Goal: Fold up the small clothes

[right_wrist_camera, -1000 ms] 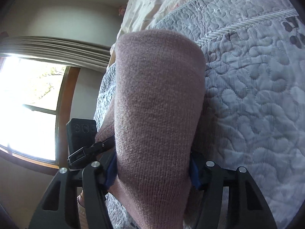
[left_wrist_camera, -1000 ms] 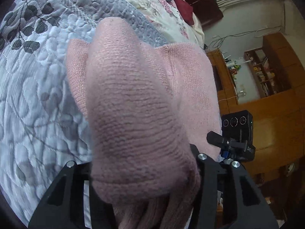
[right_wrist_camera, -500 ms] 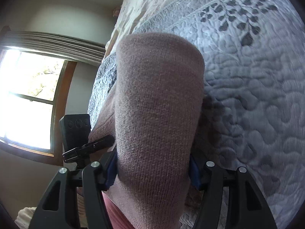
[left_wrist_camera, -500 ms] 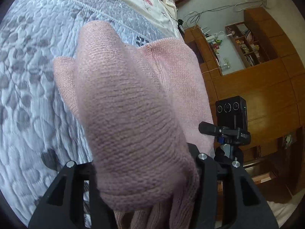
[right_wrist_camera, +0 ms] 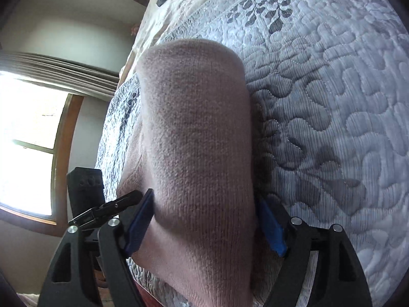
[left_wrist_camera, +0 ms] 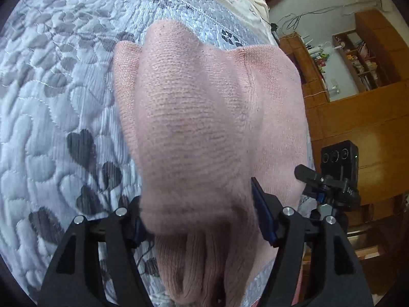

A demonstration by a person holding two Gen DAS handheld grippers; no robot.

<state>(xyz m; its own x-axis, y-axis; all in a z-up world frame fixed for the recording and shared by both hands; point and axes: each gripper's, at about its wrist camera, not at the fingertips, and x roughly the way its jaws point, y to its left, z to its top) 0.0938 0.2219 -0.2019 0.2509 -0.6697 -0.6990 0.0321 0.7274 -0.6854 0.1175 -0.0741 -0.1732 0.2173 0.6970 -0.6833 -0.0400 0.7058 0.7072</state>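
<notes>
Left wrist view: left gripper has its black fingers clamped on a bunched fold of the pink knitted garment. The knit bulges up between the blue-padded fingers and fills the centre of the view. Beyond the bulge, the garment spreads flat on the bed, over the grey-white quilted bedspread with dark leaf print.

The garment's far edge runs roughly level, with one corner at upper left and a vertical seam towards the right. Its right side lies close to the bed's right edge. Past that edge stands a wooden cabinet with open shelves.

A small black camera on a clamp mount sits just right of the left gripper; probably part of the other gripper's rig, the view is too partial to confirm.

Right wrist view: right gripper has its fingers closed on another thick fold of the same pink knit, which rises as a rounded column between the blue pads. A second black camera unit shows at lower left.

Open room: the bedspread lies bare to the right of the fold, and equally to the left of the garment in the left wrist view. The bed's left edge here borders a wall and a bright window with a wooden frame.
</notes>
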